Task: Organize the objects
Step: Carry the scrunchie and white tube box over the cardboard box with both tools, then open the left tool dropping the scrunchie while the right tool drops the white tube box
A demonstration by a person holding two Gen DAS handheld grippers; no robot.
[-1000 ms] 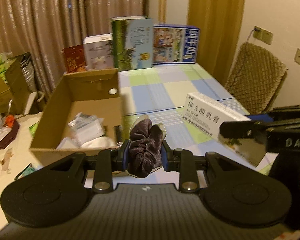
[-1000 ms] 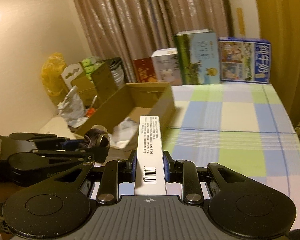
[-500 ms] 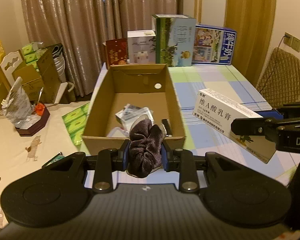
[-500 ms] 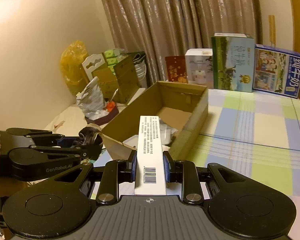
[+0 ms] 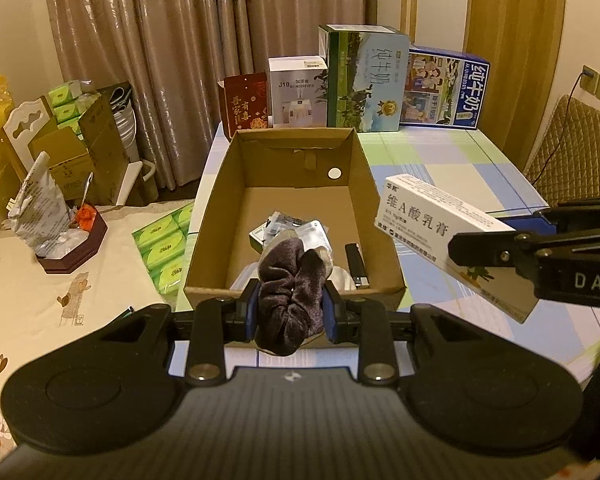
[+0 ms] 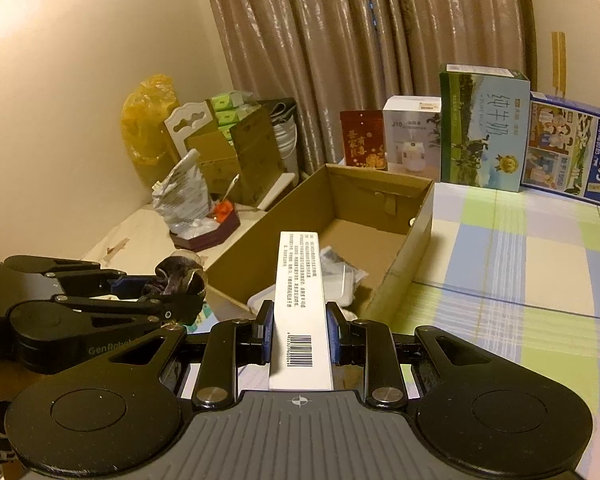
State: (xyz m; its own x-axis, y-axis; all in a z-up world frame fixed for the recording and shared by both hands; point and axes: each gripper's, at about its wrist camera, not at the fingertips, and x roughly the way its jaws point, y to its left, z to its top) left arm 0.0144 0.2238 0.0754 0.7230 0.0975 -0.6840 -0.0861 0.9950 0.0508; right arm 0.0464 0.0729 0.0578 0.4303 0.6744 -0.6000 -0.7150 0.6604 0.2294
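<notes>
My left gripper (image 5: pixel 289 307) is shut on a dark velvet scrunchie (image 5: pixel 290 288) and holds it just before the near wall of an open cardboard box (image 5: pixel 220 184). My right gripper (image 6: pixel 300 330) is shut on a long white medicine carton (image 6: pixel 300 300), held above the box's near right corner; the carton also shows in the left wrist view (image 5: pixel 440 220). The box (image 6: pixel 404 256) holds a black lighter (image 5: pixel 356 266), foil packets (image 5: pixel 288 226) and a white container. The left gripper shows at the left of the right wrist view (image 6: pixel 180 284).
Milk cartons and gift boxes (image 5: pixel 364 80) stand along the checked table's (image 5: pixel 440 156) far edge. Green tissue packs (image 5: pixel 164 244) lie left of the box. A dark tray with a foil bag (image 5: pixel 60 240) sits on the cream cloth. A padded chair (image 5: pixel 572 152) stands at the right.
Both grippers have swung left towards the cardboard box, which now sits centred ahead of the left gripper. Both still hold the same objects.
</notes>
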